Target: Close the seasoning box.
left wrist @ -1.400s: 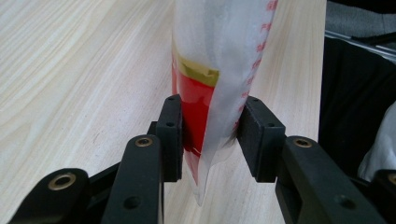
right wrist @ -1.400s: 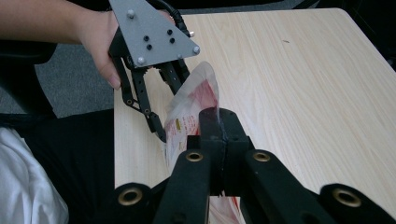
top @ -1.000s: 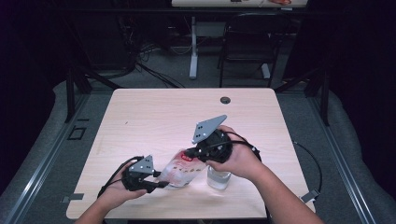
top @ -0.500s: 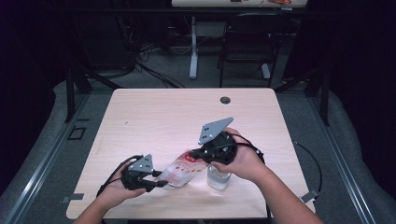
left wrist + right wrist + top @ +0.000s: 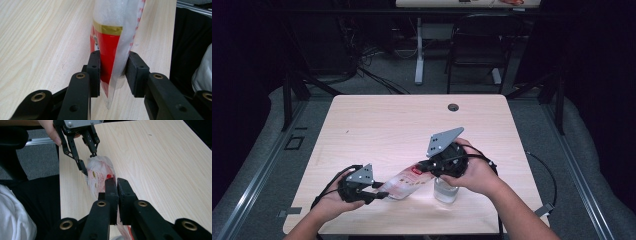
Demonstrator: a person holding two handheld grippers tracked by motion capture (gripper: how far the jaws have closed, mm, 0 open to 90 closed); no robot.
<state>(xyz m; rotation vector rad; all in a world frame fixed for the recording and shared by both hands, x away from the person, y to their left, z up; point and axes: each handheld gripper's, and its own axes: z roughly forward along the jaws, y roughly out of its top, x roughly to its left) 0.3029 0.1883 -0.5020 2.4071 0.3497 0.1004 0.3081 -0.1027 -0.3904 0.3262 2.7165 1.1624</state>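
Between our two grippers the plastic bag (image 5: pixel 404 182) stretches left to right: left fingers (image 5: pixel 93 72) clamp it, right fingers (image 5: pixel 111 192) pinch it narrowly.

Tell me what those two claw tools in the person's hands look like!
Each is a black hand-held gripper, the left gripper and the right gripper, with two jointed black jaws ending in blocky black pads. Brass-coloured rivets mark the joints. A grey three-cornered plate dotted with small holes tops each one, and a black cable trails away. Both forearms are bare.
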